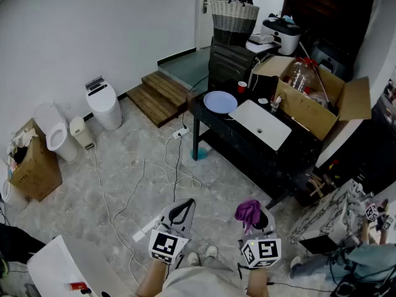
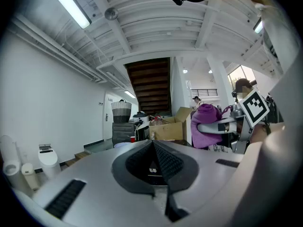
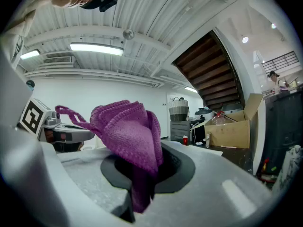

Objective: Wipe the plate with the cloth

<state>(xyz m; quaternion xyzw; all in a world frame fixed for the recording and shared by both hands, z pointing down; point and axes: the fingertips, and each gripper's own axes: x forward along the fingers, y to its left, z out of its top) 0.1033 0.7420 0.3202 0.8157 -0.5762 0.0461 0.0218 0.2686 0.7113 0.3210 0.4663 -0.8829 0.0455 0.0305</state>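
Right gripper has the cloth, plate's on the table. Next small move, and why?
Probably step toward the black table and carry the right gripper forward at the plate. Its jaws are shut on the purple cloth, so the grasp is done, but the plate lies far ahead, well out of reach. The left gripper is shut and empty.

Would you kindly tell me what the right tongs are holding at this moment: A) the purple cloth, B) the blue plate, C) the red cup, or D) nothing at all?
A: the right tongs are shut on the purple cloth, which bunches up out of them, while the plate lies far off on the black table.
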